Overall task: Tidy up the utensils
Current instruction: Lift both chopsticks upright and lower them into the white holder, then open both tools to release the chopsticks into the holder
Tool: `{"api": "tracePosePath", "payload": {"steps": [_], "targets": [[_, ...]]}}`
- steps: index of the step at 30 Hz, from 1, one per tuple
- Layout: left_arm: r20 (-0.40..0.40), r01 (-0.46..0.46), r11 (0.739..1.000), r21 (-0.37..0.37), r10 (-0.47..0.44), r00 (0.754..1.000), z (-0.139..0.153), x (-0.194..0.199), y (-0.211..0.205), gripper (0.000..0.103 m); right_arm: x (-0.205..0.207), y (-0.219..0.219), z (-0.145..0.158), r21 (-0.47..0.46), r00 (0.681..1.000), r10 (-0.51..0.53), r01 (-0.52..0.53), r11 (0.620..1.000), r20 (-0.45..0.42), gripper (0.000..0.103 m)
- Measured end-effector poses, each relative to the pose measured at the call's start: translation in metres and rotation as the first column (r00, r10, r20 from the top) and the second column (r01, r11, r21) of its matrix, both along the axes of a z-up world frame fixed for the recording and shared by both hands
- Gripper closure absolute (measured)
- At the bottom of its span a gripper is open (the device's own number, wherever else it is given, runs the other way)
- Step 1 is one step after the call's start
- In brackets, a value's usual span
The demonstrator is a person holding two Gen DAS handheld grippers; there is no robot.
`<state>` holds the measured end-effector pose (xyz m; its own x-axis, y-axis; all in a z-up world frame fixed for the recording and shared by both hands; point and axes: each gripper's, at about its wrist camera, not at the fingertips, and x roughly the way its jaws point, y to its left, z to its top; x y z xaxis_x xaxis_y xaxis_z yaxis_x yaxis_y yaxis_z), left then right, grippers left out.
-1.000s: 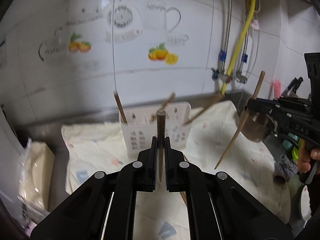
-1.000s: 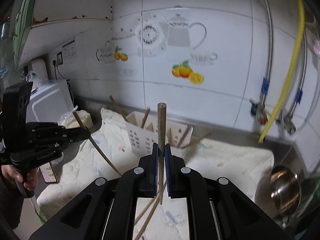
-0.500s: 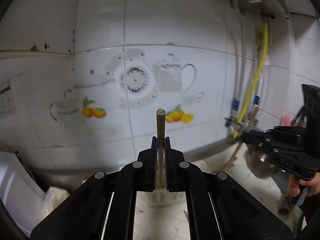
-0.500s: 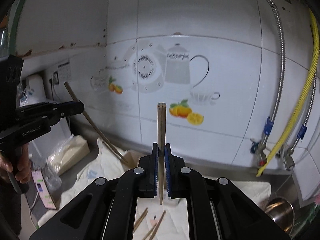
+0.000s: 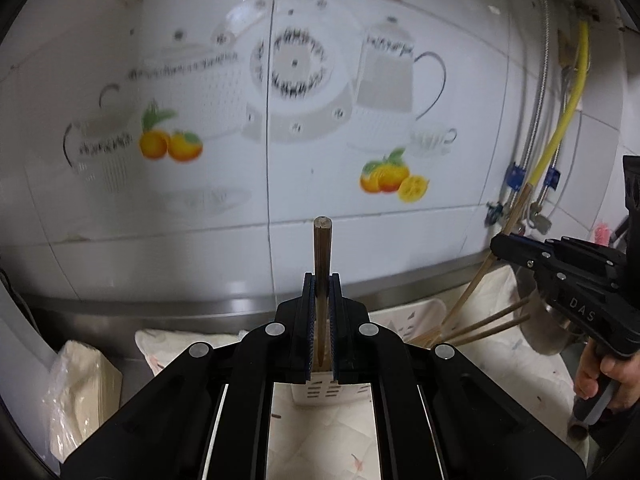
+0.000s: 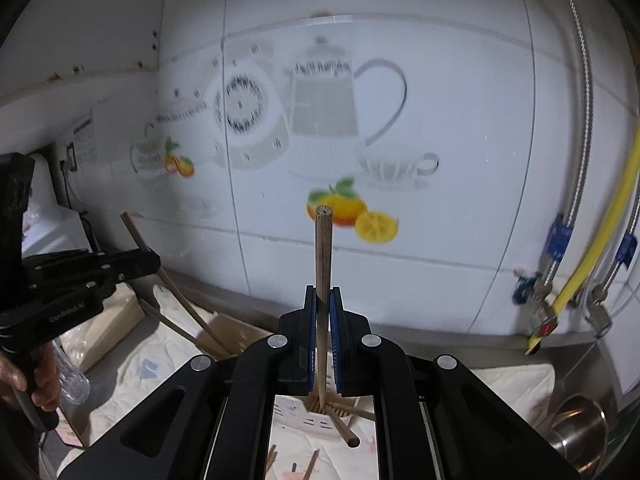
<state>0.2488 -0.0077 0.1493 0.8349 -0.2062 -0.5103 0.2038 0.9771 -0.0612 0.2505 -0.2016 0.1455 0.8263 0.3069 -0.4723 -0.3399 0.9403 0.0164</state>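
My left gripper [image 5: 321, 280] is shut on a brown chopstick [image 5: 322, 248] that stands upright between its pads, its lower tip over the white slotted utensil holder [image 5: 416, 316]. My right gripper [image 6: 322, 294] is shut on another chopstick [image 6: 323, 248], also upright, its tip down at the holder [image 6: 298, 416]. Several chopsticks lean in the holder. The right gripper also shows in the left wrist view [image 5: 504, 244], the left gripper in the right wrist view [image 6: 150, 262].
A pale patterned cloth [image 6: 160, 360] covers the steel counter. Loose chopsticks [image 6: 310, 462] lie on it. A steel pot [image 6: 576, 428] stands at the right. Hoses and valves [image 6: 560, 280] hang on the tiled wall. A bag [image 5: 80, 384] sits at the left.
Both grippers have come down and closer to the holder with their chopsticks. The chopstick tips now reach the holder's top; half a second ago they were higher.
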Motion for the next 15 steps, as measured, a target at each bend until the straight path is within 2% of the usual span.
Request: {"api": "tracePosePath", "payload": {"steps": [6,12,15], "targets": [[-0.032,-0.002,1.0,0.002,0.002,0.999,-0.012,0.005,0.001,0.097,0.007,0.004,-0.02,0.001,0.999,0.007,-0.007,1.0,-0.043,0.096],[-0.034,-0.008,1.0,0.003,0.008,0.999,-0.012,0.002,0.001,0.096,0.006,0.004,-0.025,0.001,0.999,0.005,-0.005,1.0,-0.053,0.094],[-0.022,-0.007,1.0,-0.001,0.007,1.0,-0.007,-0.004,0.001,0.094,0.0,0.001,-0.021,0.005,0.999,0.001,-0.001,1.0,-0.043,0.086]]}}
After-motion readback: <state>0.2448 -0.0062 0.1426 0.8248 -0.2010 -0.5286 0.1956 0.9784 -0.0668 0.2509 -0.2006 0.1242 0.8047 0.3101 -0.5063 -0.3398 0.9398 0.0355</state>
